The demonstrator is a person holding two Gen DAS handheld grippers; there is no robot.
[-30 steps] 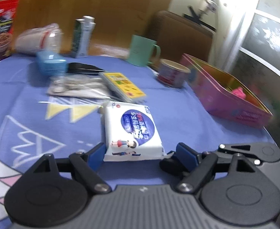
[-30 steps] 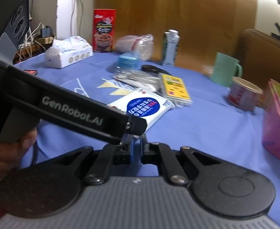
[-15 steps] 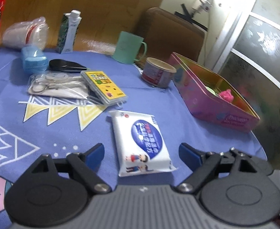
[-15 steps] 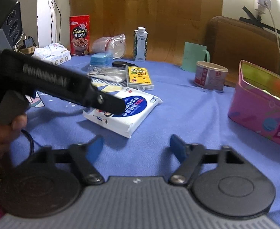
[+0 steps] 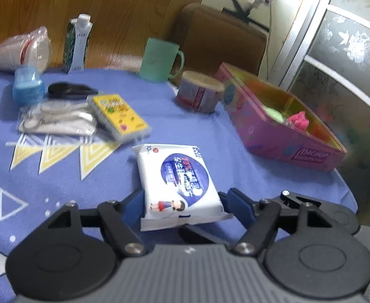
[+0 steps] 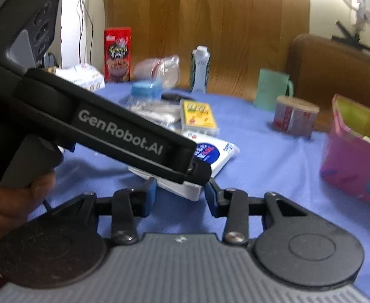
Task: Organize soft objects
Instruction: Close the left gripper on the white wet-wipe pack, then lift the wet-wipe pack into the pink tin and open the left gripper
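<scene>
A white tissue pack (image 5: 180,176) with a blue oval label lies on the blue tablecloth (image 5: 58,181). My left gripper (image 5: 185,202) straddles its near end; the jaws are closing and both blue pads touch the pack's sides. In the right wrist view the left gripper's finger (image 6: 134,136) crosses over the pack (image 6: 217,154). My right gripper (image 6: 181,195) is closing too, with the pack's near corner in the gap and its pads not touching it. The pink tin (image 5: 298,151) at the right holds a green soft thing (image 5: 273,113) and a pink one (image 5: 297,121).
Behind the pack lie a yellow card box (image 5: 119,113), a clear bag (image 5: 56,121), a blue container (image 5: 27,85), a carton (image 5: 77,45), a green mug (image 5: 157,60) and a can (image 5: 197,93). A hand (image 6: 13,202) holds the left gripper. The table edge runs close on the right.
The left jaws spread wide, then came in against the pack's sides. The right gripper went from shut to wide open and has since narrowed around the pack's corner.
</scene>
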